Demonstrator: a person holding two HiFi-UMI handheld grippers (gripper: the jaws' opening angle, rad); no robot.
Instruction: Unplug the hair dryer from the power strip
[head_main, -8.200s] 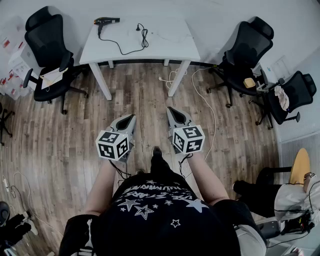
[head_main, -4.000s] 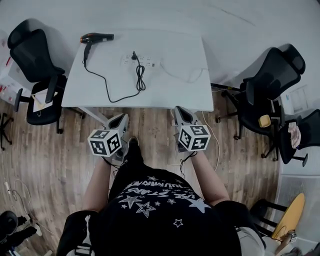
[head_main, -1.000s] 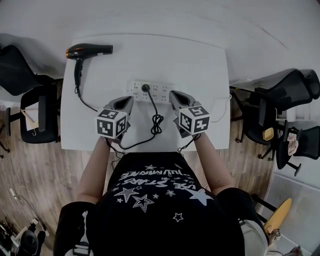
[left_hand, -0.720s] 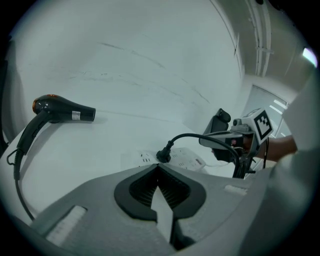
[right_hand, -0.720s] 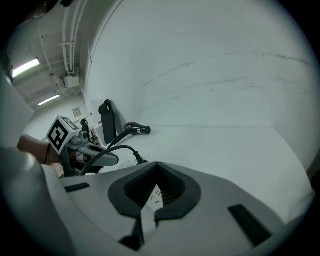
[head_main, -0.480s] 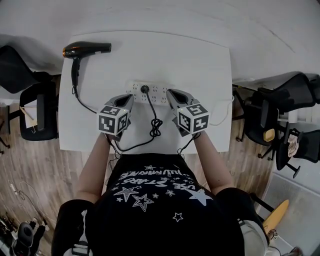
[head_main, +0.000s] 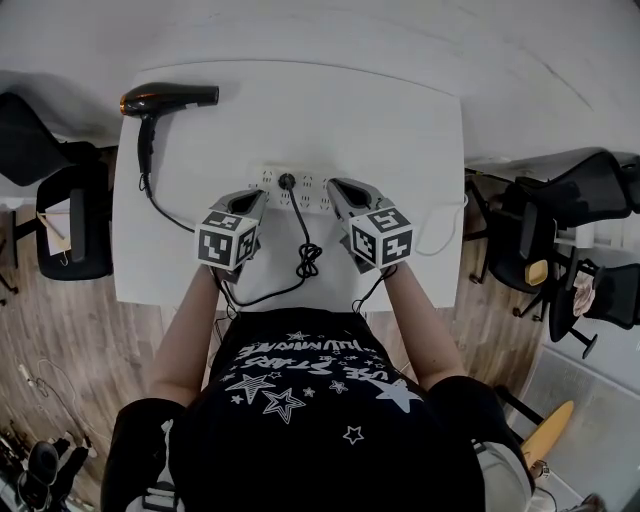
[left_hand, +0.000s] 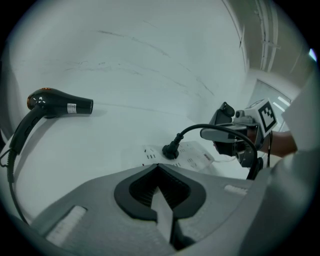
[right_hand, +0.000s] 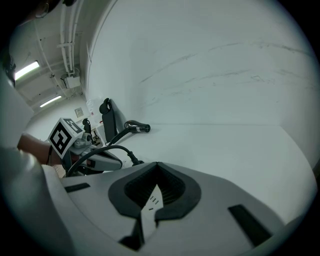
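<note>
- Left gripper (head_main: 254, 198) and right gripper (head_main: 336, 187): both pressed together, empty, flanking the plug (head_main: 287, 182).
- Plug sits in the power strip (head_main: 311, 190); hair dryer (head_main: 165, 98) lies well apart.
- We judge the plug stiff and tight, the strip light. Pinch the plug body, not the limp cord (head_main: 306, 250).

Black hair dryer (head_main: 168, 98) lies on its side at the far-left corner of the table (head_main: 400, 130), nozzle pointing right. White power strip (head_main: 315, 192) lies flat mid-table. Black plug (head_main: 287, 182) seated in strip; cord (head_main: 297, 218) slack, looped.
</note>
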